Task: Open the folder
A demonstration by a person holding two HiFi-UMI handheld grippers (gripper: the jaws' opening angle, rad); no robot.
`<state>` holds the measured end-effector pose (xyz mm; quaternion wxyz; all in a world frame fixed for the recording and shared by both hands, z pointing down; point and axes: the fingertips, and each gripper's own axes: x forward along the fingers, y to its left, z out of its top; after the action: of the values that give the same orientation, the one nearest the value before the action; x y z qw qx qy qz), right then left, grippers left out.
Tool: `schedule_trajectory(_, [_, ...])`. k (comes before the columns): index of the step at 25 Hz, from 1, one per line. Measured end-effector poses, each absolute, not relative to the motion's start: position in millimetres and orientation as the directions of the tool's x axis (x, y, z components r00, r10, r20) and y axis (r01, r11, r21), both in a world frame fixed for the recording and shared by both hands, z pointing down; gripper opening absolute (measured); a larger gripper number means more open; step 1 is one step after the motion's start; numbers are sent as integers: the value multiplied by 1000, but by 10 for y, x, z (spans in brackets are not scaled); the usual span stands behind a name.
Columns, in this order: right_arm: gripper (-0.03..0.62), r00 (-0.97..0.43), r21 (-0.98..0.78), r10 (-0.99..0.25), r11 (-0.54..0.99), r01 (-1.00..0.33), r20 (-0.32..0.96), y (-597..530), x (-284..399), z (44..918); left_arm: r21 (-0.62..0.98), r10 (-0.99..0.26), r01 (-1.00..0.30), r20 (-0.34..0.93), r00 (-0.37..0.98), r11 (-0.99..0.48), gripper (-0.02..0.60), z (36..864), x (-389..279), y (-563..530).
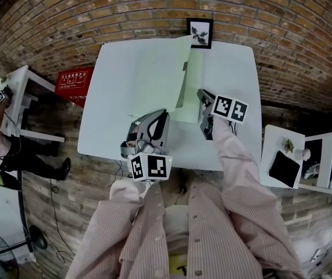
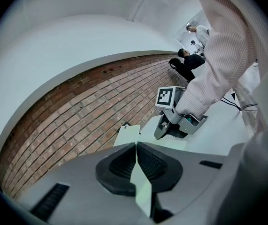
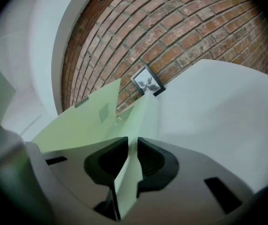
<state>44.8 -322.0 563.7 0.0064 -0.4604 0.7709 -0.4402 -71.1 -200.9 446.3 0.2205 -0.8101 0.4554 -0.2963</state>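
Pale green folder [image 1: 186,86] half open over the desk [image 1: 235,80]. The left tongs [image 2: 136,146] pinch one leaf, likely to spread it. The right tongs [image 3: 133,146] clamp the other, likely to anchor it against that pull.

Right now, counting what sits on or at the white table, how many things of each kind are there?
Folder: 1
Grippers: 2 (left gripper, right gripper, each clamped on the folder)
Picture frame, at the far edge: 1
Total: 4
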Motion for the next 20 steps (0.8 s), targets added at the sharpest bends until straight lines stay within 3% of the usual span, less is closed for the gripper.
schedule_trajectory(20, [66, -541, -585, -676, 197, -787, 500, -3219, 426, 5619, -355, -972, -905, 111, 210, -236, -2, 3933, -1577, -2116])
